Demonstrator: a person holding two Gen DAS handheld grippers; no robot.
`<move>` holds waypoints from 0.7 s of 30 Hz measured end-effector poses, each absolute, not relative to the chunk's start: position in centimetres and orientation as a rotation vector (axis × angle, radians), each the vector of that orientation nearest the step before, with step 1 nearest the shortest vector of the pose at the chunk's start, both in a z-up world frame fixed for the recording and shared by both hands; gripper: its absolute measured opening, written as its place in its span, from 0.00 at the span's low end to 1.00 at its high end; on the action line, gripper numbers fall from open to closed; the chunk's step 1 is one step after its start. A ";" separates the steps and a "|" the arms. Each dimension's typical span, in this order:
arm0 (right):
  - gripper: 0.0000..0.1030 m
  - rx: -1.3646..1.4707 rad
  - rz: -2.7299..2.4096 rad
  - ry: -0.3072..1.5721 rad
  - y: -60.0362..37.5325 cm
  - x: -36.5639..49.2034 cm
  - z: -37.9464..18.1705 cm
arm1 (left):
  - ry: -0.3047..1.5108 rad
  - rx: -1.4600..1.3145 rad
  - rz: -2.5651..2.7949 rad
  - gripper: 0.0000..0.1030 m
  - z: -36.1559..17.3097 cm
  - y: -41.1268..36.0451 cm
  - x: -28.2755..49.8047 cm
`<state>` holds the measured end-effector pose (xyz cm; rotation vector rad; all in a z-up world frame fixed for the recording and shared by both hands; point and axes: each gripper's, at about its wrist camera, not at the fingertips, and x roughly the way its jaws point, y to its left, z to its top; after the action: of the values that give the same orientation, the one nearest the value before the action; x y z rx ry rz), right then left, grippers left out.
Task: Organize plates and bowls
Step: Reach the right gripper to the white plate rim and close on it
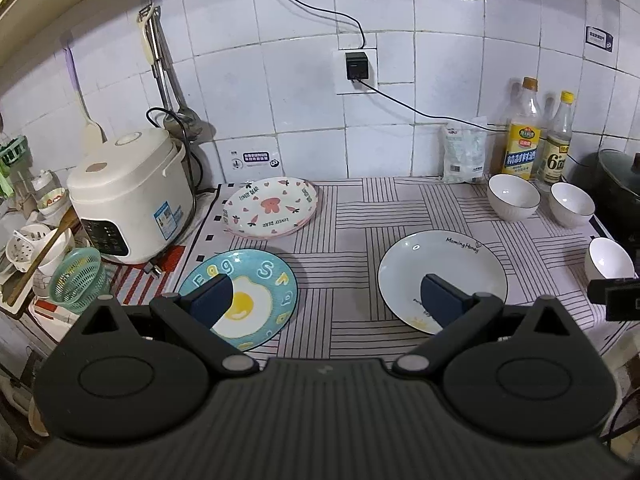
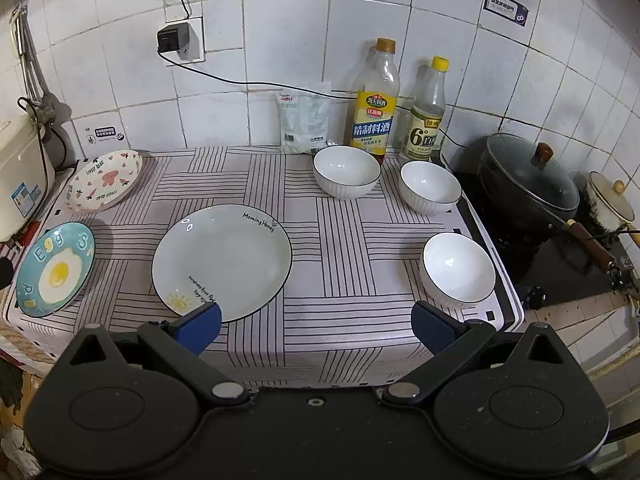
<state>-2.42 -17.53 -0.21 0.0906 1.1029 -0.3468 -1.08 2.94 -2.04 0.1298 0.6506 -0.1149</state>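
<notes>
Three plates lie on the striped cloth: a blue egg plate (image 1: 256,292) (image 2: 54,270) at the front left, a pink "Lovely Bear" plate (image 1: 272,206) (image 2: 106,180) behind it, and a large white "Morning Honey" plate (image 1: 444,268) (image 2: 222,260) in the middle. Three white bowls stand at the right: two at the back (image 2: 346,170) (image 2: 430,186) (image 1: 514,196) (image 1: 572,204) and one nearer the front (image 2: 458,268) (image 1: 610,262). My left gripper (image 1: 328,300) is open and empty, held above the gap between the egg plate and the white plate. My right gripper (image 2: 316,330) is open and empty over the cloth's front edge.
A rice cooker (image 1: 128,196) and a dish rack with a green basket (image 1: 78,280) stand at the left. Two bottles (image 2: 374,100) (image 2: 426,112) and a white bag (image 2: 304,120) line the tiled wall. A black lidded pot (image 2: 528,180) sits on the stove at the right.
</notes>
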 end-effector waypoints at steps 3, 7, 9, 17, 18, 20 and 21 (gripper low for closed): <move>0.99 0.093 -0.350 1.104 -17.4 -2.4 -0.3 | 0.666 0.111 -0.124 0.99 -2.3 3.3 -0.8; 0.99 0.096 -0.358 1.106 -17.4 -2.5 -0.4 | 0.689 0.105 -0.141 0.99 -2.7 3.2 -0.3; 0.99 0.101 -0.350 1.099 -17.6 -2.5 -0.5 | 0.697 0.108 -0.152 0.99 -3.0 3.1 0.1; 1.00 0.017 -0.146 0.822 -19.6 -2.2 -0.7 | 0.744 0.114 -0.257 0.97 -6.5 2.2 4.4; 1.00 0.008 -0.120 0.781 -20.1 -1.9 -1.0 | 0.748 0.114 -0.264 0.97 -7.4 1.9 5.0; 1.00 0.032 -0.075 0.737 -21.1 -0.7 -1.9 | 0.778 0.106 -0.286 0.96 -9.4 1.4 6.5; 1.00 0.051 -0.047 0.739 -21.7 -0.1 -2.5 | 0.805 0.100 -0.286 0.96 -10.4 1.1 7.4</move>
<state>-0.07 -21.73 -2.46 0.0507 0.7391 -0.0467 7.36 1.15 -10.37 0.0996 0.8045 -0.2858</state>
